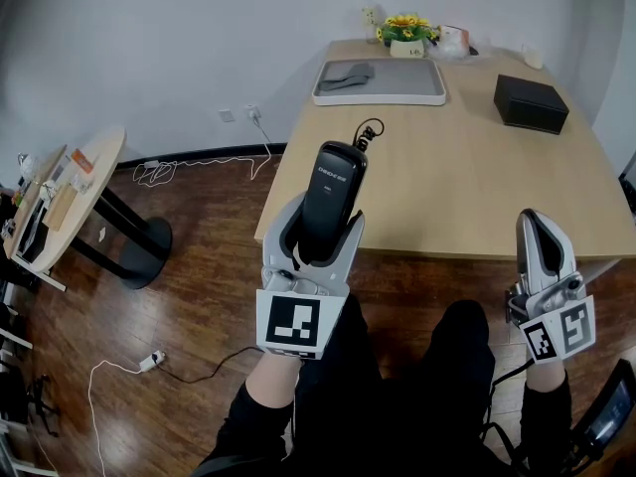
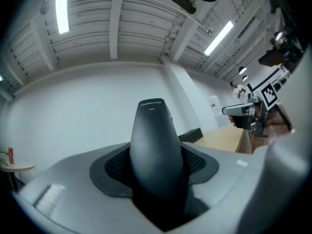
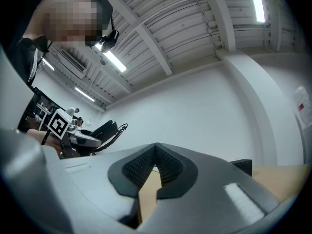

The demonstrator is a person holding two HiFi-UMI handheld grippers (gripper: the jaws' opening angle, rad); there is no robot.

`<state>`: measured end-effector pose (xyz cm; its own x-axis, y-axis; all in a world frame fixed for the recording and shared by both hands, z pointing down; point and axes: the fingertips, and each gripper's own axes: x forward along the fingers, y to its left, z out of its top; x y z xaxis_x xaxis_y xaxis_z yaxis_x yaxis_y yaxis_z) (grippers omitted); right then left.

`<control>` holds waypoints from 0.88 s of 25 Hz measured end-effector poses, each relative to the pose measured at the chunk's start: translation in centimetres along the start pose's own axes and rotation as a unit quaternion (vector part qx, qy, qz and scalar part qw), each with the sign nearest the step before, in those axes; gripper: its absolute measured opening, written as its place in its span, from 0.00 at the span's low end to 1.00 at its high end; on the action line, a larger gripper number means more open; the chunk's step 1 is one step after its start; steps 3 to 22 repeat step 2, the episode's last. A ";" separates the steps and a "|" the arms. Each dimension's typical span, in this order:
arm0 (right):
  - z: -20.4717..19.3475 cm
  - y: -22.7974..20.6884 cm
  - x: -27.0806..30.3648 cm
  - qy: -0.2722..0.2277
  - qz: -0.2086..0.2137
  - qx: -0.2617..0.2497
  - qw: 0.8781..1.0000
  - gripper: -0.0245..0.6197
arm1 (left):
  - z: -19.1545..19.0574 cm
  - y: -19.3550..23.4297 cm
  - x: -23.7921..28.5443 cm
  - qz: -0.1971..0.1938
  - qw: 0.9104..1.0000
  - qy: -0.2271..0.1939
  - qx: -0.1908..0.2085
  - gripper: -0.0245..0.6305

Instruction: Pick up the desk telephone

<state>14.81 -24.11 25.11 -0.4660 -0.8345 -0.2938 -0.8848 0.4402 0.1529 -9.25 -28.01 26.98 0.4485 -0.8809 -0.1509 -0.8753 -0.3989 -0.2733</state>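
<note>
A black telephone handset (image 1: 333,192) stands upright in my left gripper (image 1: 320,223), which is shut on its lower half. Its curly cord (image 1: 368,132) loops off the top end above the wooden table (image 1: 447,187). The left gripper view has the handset (image 2: 155,150) filling the gap between the grey pads. My right gripper (image 1: 537,229) is held at the table's near edge on the right, shut with nothing in it. Its pad tips (image 3: 156,152) meet in the right gripper view, where the handset (image 3: 100,130) shows off to the left.
At the back of the table lie a grey tray (image 1: 380,92) with a dark cloth (image 1: 348,73), a black box (image 1: 531,102) and a flower pot (image 1: 405,33). A round side table (image 1: 84,172) and floor cables (image 1: 199,165) are at left. The person's legs are below.
</note>
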 end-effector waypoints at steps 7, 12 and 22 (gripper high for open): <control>-0.1 0.0 -0.1 0.001 0.000 0.000 1.000 0.04 | 0.0 0.0 0.0 0.000 1.000 0.000 0.000 0.44; -0.1 0.0 -0.1 0.001 0.000 0.000 1.000 0.04 | 0.0 0.0 0.0 0.000 1.000 0.000 0.000 0.44; -0.1 0.0 -0.1 0.001 0.000 0.000 1.000 0.04 | 0.0 0.0 0.0 0.000 1.000 0.000 0.000 0.44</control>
